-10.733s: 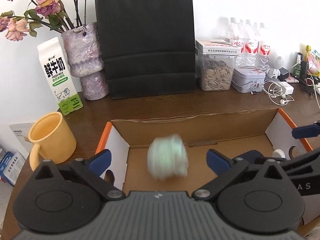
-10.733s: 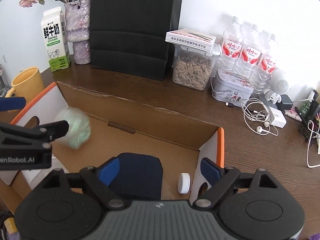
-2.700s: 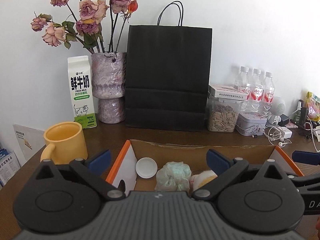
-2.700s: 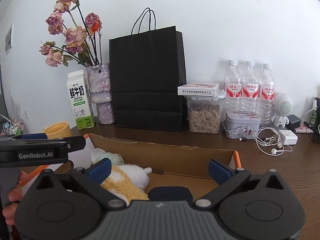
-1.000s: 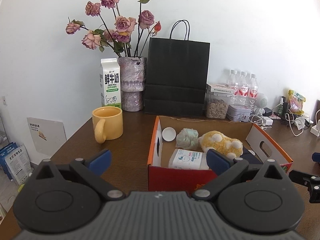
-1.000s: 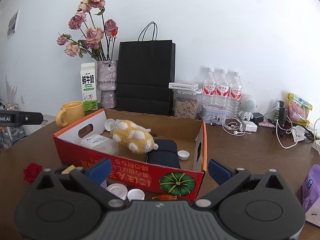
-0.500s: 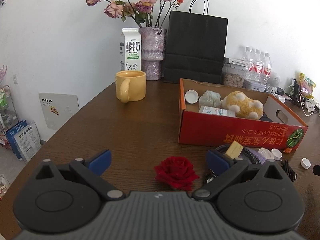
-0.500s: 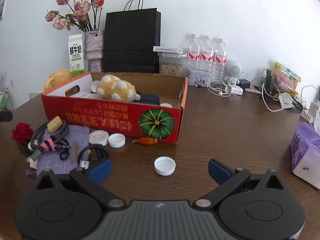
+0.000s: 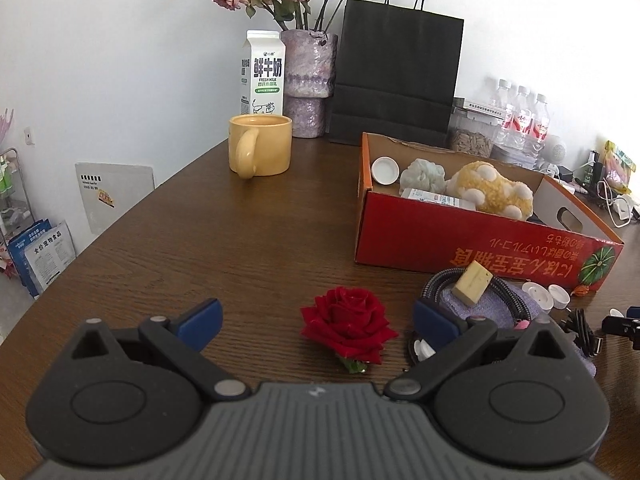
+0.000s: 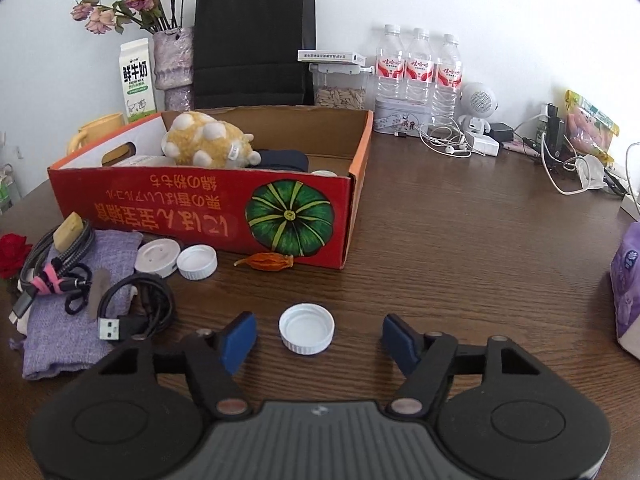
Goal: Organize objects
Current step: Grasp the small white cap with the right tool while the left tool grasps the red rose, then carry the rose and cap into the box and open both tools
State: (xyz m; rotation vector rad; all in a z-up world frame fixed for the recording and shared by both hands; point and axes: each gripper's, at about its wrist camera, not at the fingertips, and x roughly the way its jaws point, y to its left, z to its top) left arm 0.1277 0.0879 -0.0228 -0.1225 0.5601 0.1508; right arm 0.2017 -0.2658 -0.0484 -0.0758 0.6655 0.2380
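**Brown wood table, both grippers lined up on loose bits in front of the box**

Wood-grain tabletop (image 10: 460,240) is cluttered near the box and bare elsewhere, so here's how it stands.

Right gripper (image 10: 318,338): jaws spread wide, holding nothing. The white bottle cap (image 10: 307,334) lies flat on the table right between the blue pads, a bit closer to the left one, open side up. Left gripper (image 9: 316,318): also wide open and empty, with the red rose (image 9: 349,326) lying on the wood between its pads, nearer the right one.

What could go wrong, my guess: the cap is low and round, so if the pads close too high they'll ride over the rim and flick it away across the table. The rose is soft, and a hard squeeze would probably crush petals. The coiled cable (image 9: 478,292) sits just beside the left gripper's right pad, so a sloppy close could snag it.

Further out: red cardboard box (image 10: 208,216) beyond both, already holding a yellow plush toy (image 10: 208,142). Two more caps (image 10: 176,258) lie just in front of the box wall.
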